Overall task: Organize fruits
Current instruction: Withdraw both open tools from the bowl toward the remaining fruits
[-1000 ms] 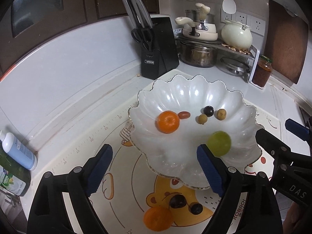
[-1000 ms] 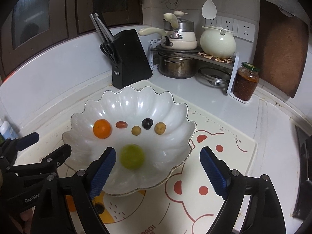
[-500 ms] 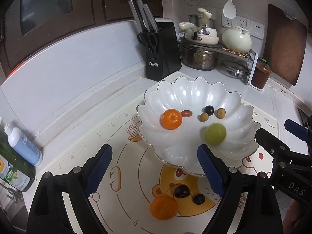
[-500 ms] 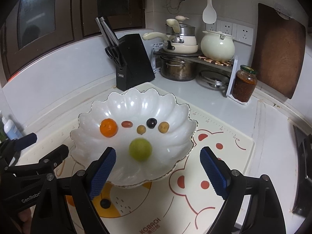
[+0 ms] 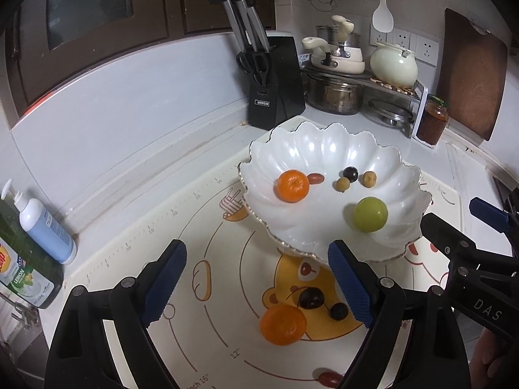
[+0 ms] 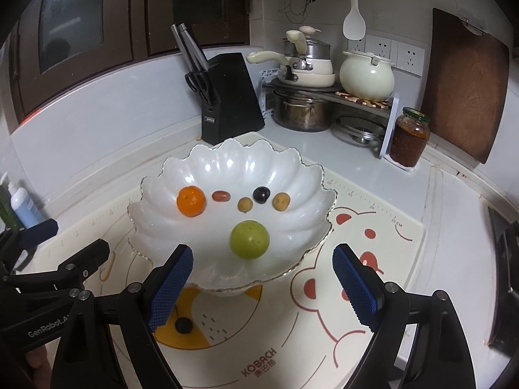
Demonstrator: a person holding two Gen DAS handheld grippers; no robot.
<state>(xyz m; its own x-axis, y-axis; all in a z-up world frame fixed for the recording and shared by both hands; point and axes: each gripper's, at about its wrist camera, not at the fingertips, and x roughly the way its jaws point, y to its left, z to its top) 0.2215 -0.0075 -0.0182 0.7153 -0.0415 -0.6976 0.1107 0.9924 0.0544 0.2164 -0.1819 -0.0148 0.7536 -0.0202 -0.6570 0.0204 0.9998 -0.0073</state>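
A white scalloped bowl (image 5: 324, 142) (image 6: 227, 159) stands on a cartoon-bear mat (image 5: 207, 249) (image 6: 366, 272). In it lie a tangerine (image 5: 292, 185) (image 6: 191, 201), a green round fruit (image 5: 370, 214) (image 6: 249, 240), a red date (image 5: 316, 178) (image 6: 221, 195), a dark grape (image 5: 350, 173) (image 6: 261, 194) and two small tan fruits (image 5: 343, 183) (image 6: 281, 201). On the mat in front of the bowl lie a second tangerine (image 5: 283, 325), two dark grapes (image 5: 311, 297) (image 6: 183, 325) and a red date (image 5: 330, 379). My left gripper (image 5: 256, 285) is open above the mat, empty. My right gripper (image 6: 264, 288) is open at the bowl's near rim, empty.
A black knife block (image 5: 275, 81) (image 6: 230, 94) stands behind the bowl. Pots on a rack (image 6: 308, 97), a red sauce jar (image 6: 409, 136) and a wooden board (image 6: 464, 84) line the back right. Soap bottles (image 5: 42, 223) stand at the far left.
Both grippers have drawn back from the bowl, so it looks smaller and farther. More of the mat and the loose fruits in front show in the left wrist view. Both stay open.
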